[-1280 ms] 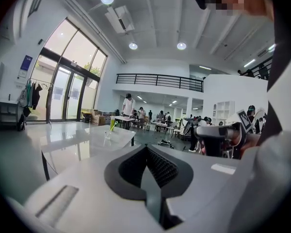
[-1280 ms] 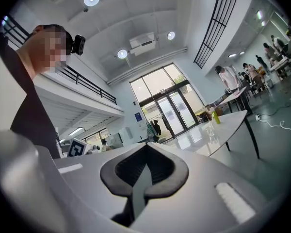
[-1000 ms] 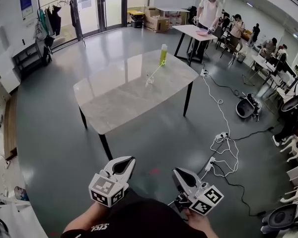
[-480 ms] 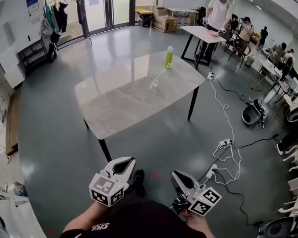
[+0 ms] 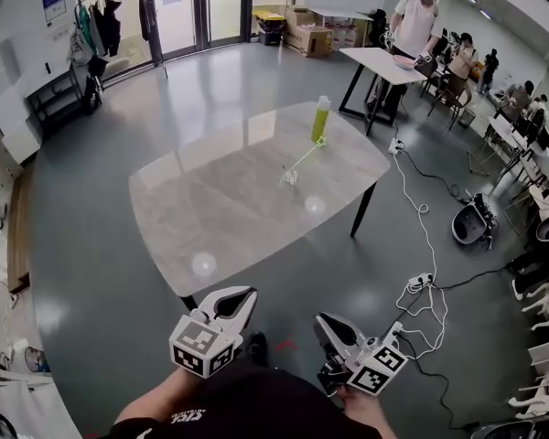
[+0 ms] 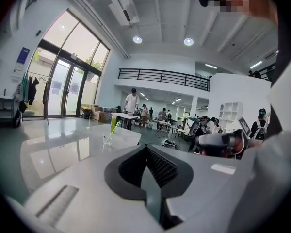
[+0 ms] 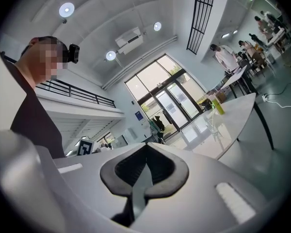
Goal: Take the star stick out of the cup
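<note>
An open lab hall: work tables (image 5: 377, 63), floor cables (image 5: 409, 190), people (image 5: 461, 55) at desks, glass doors (image 5: 178, 7).

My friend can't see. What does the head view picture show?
A grey table stands in a big hall, holding a small clear cup with a star stick in it and a tall green bottle. At the bottom, the left gripper and right gripper point toward it, jaws shut and empty.

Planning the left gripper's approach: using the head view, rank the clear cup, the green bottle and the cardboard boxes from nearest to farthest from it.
From the left gripper, low in the picture:
1. Clear cup, near the middle of the marble table, holding the star stick.
2. Green bottle, upright near the table's far edge, beyond the cup.
3. Cardboard boxes, on the floor at the far wall.
</note>
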Motion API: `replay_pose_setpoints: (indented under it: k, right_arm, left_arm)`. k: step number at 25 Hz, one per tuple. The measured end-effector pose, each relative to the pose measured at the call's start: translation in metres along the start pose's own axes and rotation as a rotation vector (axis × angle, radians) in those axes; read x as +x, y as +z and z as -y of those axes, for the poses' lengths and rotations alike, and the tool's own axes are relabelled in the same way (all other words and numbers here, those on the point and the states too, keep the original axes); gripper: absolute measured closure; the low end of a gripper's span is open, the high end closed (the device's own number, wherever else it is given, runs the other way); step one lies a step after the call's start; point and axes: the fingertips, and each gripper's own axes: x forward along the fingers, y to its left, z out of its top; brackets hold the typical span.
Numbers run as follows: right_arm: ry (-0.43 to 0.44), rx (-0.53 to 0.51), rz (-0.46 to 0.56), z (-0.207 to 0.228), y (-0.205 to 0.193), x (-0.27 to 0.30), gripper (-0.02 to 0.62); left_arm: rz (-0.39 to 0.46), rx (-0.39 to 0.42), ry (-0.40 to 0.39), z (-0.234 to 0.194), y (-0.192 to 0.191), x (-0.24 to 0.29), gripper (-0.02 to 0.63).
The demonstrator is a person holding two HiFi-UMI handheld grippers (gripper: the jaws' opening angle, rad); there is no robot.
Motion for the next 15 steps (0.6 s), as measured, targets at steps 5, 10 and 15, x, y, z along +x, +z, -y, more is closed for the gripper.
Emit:
replay_pose_setpoints:
  k: [5,10,15]
  right_arm:
    - [0.018,0.011,-0.041,0.022,0.020,0.053,0.583]
    - [0.036,0.027,-0.080,0.031,0.021,0.098,0.583]
    - [0.049,0.059,-0.117,0.053,0.022,0.115,0.583]
  left_arm:
    - [0.021,-0.017,-0.014,-0.039,0.022,0.030,0.604]
    - [0.022,-0.032,0.003,-0.080,0.031,0.043,0.604]
    - [-0.004,-0.050,0.005,-0.095,0.026,0.066,0.604]
